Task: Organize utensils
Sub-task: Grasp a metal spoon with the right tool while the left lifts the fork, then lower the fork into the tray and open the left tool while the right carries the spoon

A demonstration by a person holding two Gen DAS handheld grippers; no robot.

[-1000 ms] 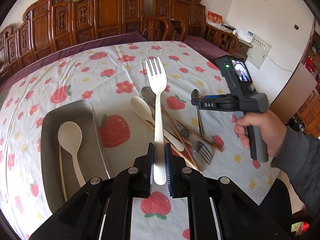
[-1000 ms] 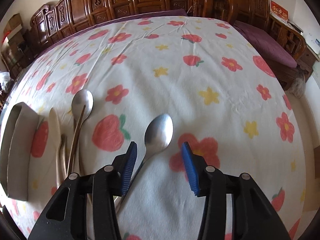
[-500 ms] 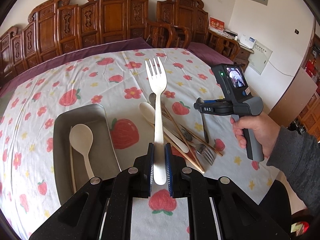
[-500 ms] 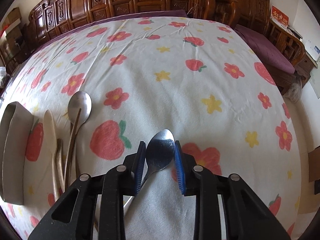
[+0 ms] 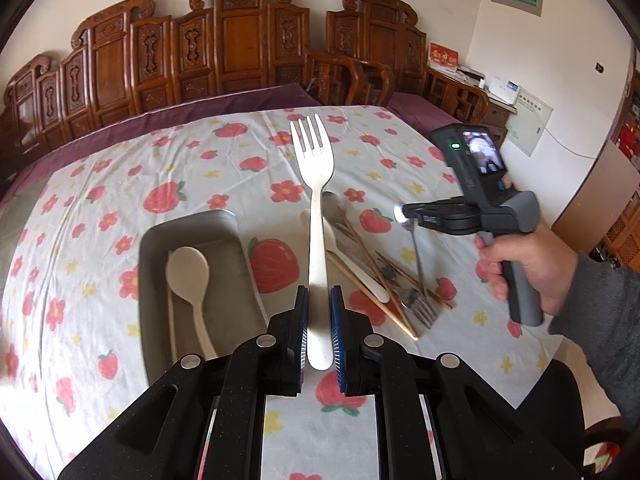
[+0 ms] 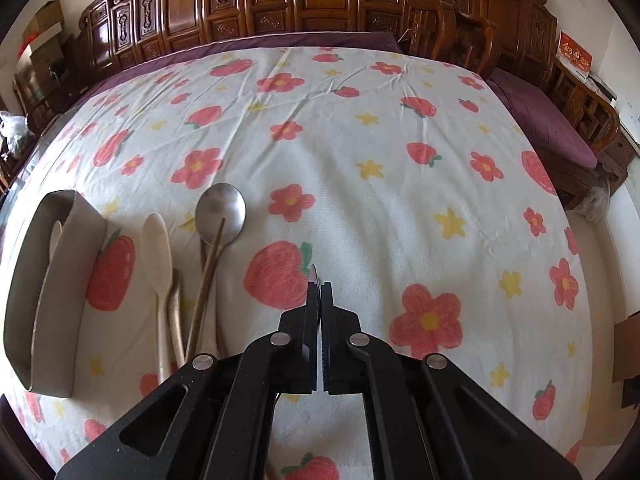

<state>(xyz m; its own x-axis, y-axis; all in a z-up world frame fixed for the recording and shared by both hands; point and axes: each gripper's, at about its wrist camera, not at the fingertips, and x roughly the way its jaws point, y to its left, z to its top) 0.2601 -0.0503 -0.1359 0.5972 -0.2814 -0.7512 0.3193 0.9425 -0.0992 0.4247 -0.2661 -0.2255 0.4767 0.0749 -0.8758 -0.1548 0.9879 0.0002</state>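
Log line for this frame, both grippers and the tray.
left gripper: shut on white fork, lifted | right gripper: shut on metal spoon, edge-on | tray: holds white spoon

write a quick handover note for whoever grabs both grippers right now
Left gripper: shut on the white fork, held tines-forward above the table.
Right gripper: shut on the small metal spoon, seen edge-on.
Tray: holds a white spoon and a pale stick beside it.
Left on the cloth: white spoon, large metal spoon, chopsticks, metal fork.
Probably next: put both held pieces in the tray.
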